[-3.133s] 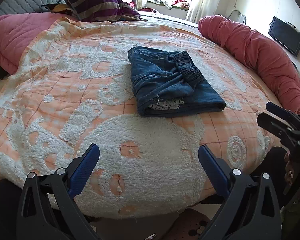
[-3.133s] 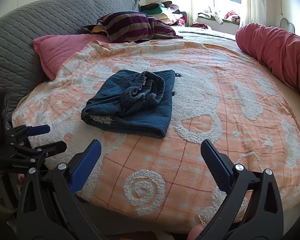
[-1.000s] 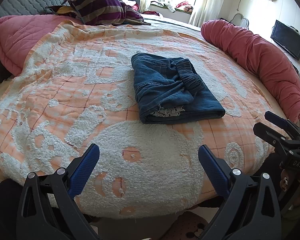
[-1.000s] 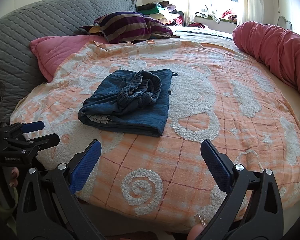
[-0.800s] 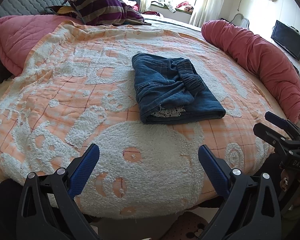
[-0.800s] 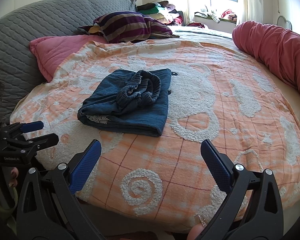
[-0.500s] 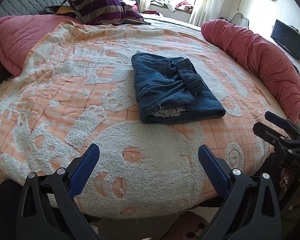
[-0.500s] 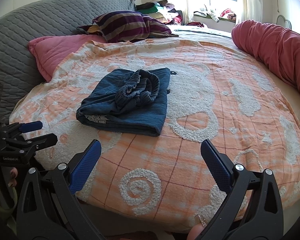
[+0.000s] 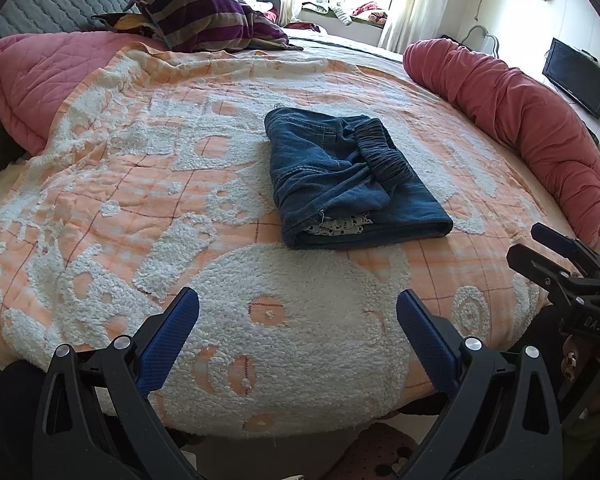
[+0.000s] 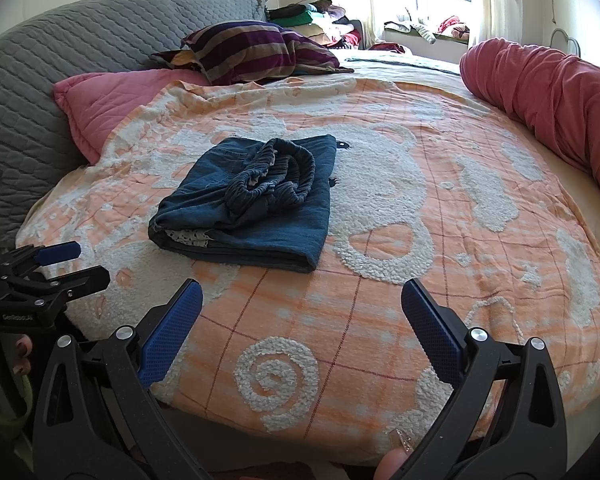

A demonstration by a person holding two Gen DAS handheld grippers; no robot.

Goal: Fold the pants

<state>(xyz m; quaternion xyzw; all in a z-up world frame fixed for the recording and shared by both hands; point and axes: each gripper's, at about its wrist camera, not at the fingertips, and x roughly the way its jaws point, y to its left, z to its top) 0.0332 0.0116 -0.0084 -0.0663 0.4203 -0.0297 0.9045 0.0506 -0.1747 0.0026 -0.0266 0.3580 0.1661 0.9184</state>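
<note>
Folded pants [image 9: 348, 184] on orange blanket [image 9: 140, 184], well apart from both claws.
Left view: left gripper [image 9: 298, 320] wide open, empty. Right view: right gripper [image 10: 302, 308] wide open, empty; pants mid-bed.

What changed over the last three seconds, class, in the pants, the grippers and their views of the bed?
Little changed. Both views shifted slightly, so both grippers drifted a bit. The left gripper and right gripper stayed open and empty, back at the bed's near edge. The folded pants stayed in place on the orange blanket, untouched.
</note>
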